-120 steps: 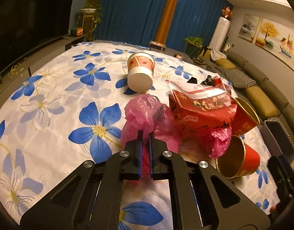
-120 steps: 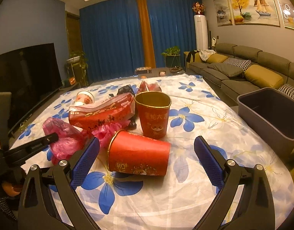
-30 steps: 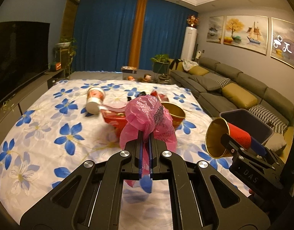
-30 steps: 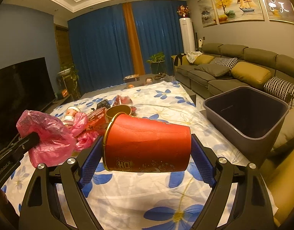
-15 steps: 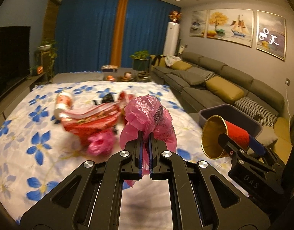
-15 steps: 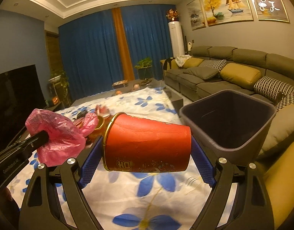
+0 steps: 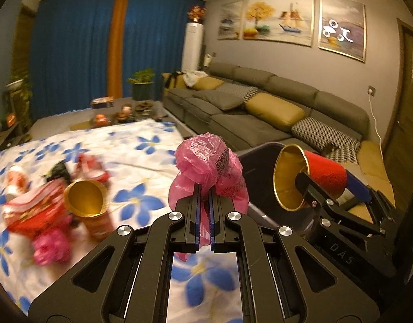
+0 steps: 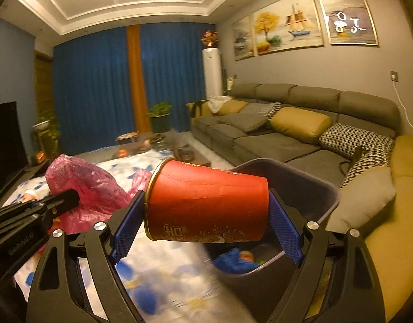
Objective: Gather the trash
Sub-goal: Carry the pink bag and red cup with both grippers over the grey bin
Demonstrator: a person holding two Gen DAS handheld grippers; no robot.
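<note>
My left gripper is shut on a crumpled pink plastic bag, which bulges above the fingertips; the same pink bag shows at the left of the right wrist view. My right gripper holds a red paper cup sideways between its blue pads, rim to the left; in the left wrist view that red cup shows its gold inside. A dark grey bin stands just behind and below the cup, with blue trash at its bottom. The bin sits behind the pink bag.
On the flower-print cloth at left lie another gold-lined cup, a red snack bag and a small pink bag. A grey sofa with yellow cushions runs along the right wall. A low table stands beyond.
Both grippers have swung right, away from the trash pile toward the bin, each keeping its load. The bin now sits directly behind the red cup, its inside in view.
</note>
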